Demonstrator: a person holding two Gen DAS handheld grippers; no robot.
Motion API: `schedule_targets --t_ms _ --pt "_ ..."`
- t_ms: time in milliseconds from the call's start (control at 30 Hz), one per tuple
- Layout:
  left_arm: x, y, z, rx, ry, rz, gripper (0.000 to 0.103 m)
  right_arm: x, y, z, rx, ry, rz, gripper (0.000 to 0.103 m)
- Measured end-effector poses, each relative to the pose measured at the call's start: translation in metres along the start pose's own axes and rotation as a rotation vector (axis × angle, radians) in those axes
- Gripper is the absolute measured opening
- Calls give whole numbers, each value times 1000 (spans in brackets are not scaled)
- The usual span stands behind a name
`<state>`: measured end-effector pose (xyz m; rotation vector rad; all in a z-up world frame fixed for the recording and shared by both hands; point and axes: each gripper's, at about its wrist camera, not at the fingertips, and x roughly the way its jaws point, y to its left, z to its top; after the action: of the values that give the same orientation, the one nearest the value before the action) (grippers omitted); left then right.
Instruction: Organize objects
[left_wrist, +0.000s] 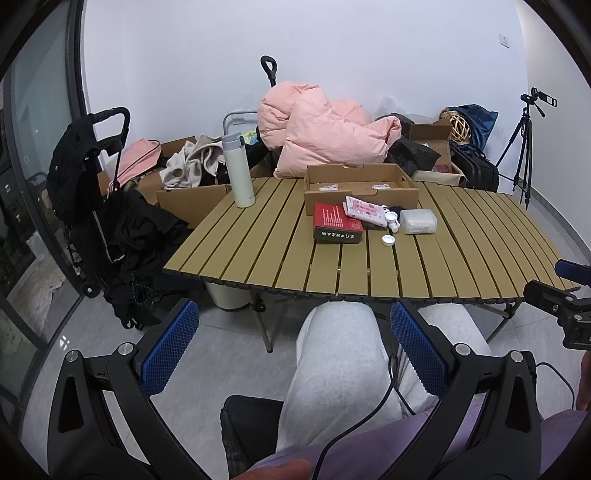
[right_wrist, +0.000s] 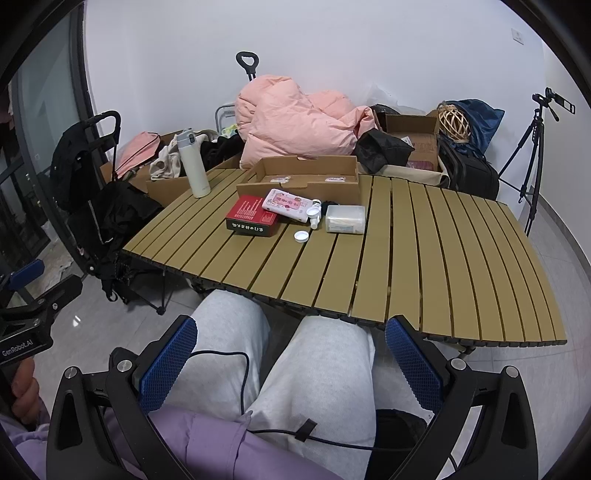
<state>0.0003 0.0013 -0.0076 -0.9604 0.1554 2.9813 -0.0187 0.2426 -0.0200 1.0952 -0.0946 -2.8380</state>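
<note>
While one bottle (right_wrist: 314, 214) perhaps lies, one cap (right_wrist: 301, 236) rests

Soft, even indoor light fills both views, with only faint shadows under the desk (left_wrist: 369, 266). Focus is sharp throughout. Fisheye distortion bends the desk slats and darkens the corners; small glints mark the floor (right_wrist: 77, 319).
</note>
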Motion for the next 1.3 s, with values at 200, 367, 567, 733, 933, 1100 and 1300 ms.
schedule_targets --t_ms 200,367,567,733,933,1100,1300 --pt "0 0 0 2 0 -2 103 0 0 0 0 0 0 103" --pt "3 1 0 -2 17 -2 103 1 -1 0 5 2 -7 103" --pt "13 2 1 -3 70 -36 103 4 -4 0 10 -1 2 103" --pt "33 7 -1 -30 131 -118 103 9 -12 -3 7 -65 5 103" --pt "73 6 5 -35 153 -170 103 52 -22 -1 -47 -22 10 103" --pt "143 -7 26 22 245 -160 103 116 -39 14 5 92 60 103" --pt "213 -33 64 58 212 -247 83 189 -58 52 -33 111 -21 103"
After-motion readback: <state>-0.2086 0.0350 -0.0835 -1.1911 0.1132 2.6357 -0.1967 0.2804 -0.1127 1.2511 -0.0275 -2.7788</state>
